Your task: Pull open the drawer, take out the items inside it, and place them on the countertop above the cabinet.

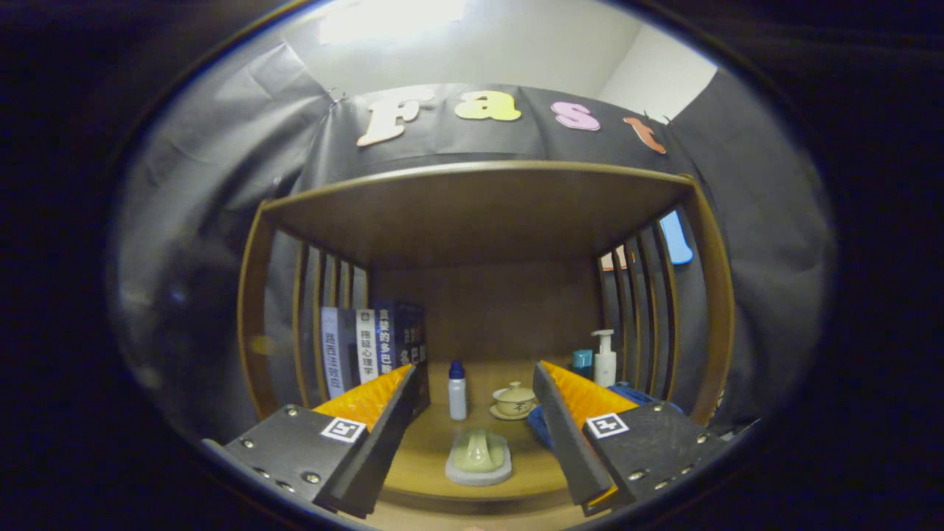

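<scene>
A: Step? Drawer?
B: Approach. Gripper [476,383] faces shelf [472,450], jaws spread, holding nothing. Can't see drawer; prob below.
A: Next?
B: Drop gripper, find drawer handle. Bottle [457,391], teacup [514,400] sit beyond fingers.

Gripper [472,372]: fingers spread, empty | green brush [479,457] between them on shelf [435,442] | 12 o'clock: small bottle [457,391], lidded cup [513,399] | 10 o'clock: 3 books [369,346]

Slatted wooden shelf [479,214], black cloth wall [745,221]
</scene>
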